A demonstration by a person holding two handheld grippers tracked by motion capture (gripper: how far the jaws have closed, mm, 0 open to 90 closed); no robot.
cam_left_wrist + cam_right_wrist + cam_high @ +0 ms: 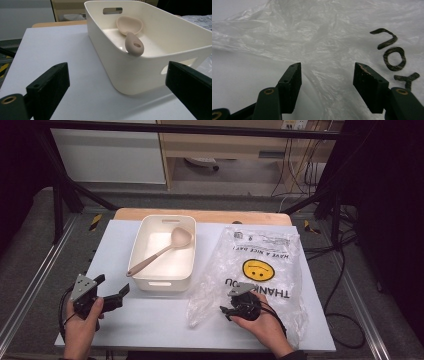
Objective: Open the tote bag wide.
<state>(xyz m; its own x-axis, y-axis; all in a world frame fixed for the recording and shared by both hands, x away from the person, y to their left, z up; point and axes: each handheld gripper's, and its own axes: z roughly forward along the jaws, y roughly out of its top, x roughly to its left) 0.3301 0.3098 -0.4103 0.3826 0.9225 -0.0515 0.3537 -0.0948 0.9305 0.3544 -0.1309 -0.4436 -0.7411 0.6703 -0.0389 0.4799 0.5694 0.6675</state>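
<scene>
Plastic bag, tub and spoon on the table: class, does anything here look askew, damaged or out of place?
Nothing is spilled or broken. The plastic bag lies crumpled, its print upside down from the person's side. The spoon leans aslant in the white tub, handle end resting on the near rim.

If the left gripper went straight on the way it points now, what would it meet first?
Probably the near corner of the white bin: the open left gripper points at it across bare table, with the spoon inside.

A thin, crinkled, glossy clear plastic bag (260, 270) lies beside a smooth white plastic bin (150, 282) holding a matt spoon (160, 251).
</scene>
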